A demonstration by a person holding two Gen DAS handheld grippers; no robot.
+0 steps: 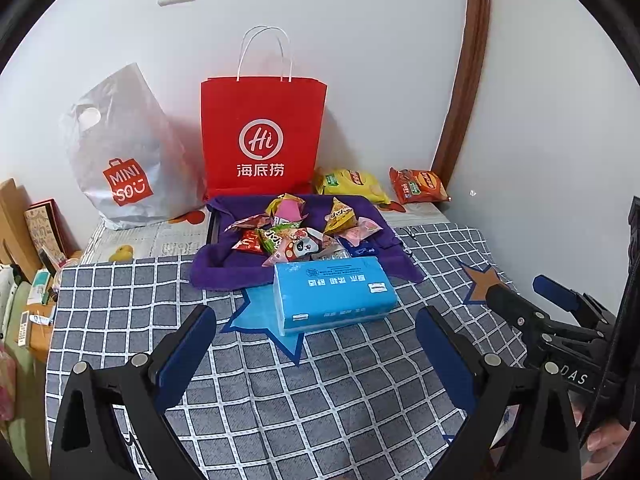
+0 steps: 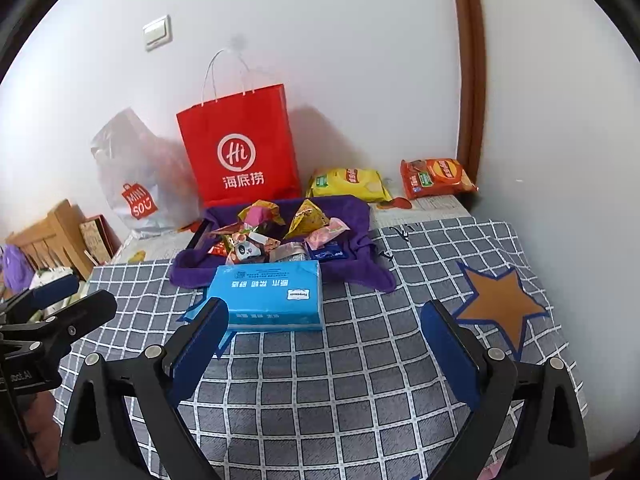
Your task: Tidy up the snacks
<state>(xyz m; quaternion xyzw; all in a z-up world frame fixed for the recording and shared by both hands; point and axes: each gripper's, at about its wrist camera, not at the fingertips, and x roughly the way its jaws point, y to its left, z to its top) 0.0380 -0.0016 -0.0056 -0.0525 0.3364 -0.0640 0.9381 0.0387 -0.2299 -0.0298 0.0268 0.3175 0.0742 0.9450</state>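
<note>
Several small wrapped snacks (image 1: 296,232) (image 2: 276,236) lie heaped on a purple cloth (image 1: 224,272) (image 2: 360,216) at the far side of the checked cover. A yellow chip bag (image 1: 352,184) (image 2: 352,182) and an orange chip bag (image 1: 420,186) (image 2: 436,176) lie against the wall to the right. A blue tissue pack (image 1: 332,292) (image 2: 272,292) rests just in front of the cloth. My left gripper (image 1: 316,316) is open and holds nothing, short of the pack. My right gripper (image 2: 326,306) is open too, with the pack near its left finger.
A red paper bag (image 1: 262,136) (image 2: 240,148) and a white plastic bag (image 1: 120,160) (image 2: 136,184) stand against the back wall. Clutter and a wooden box (image 2: 60,228) sit off the left edge. The wall corner with brown trim (image 1: 460,100) closes the right side.
</note>
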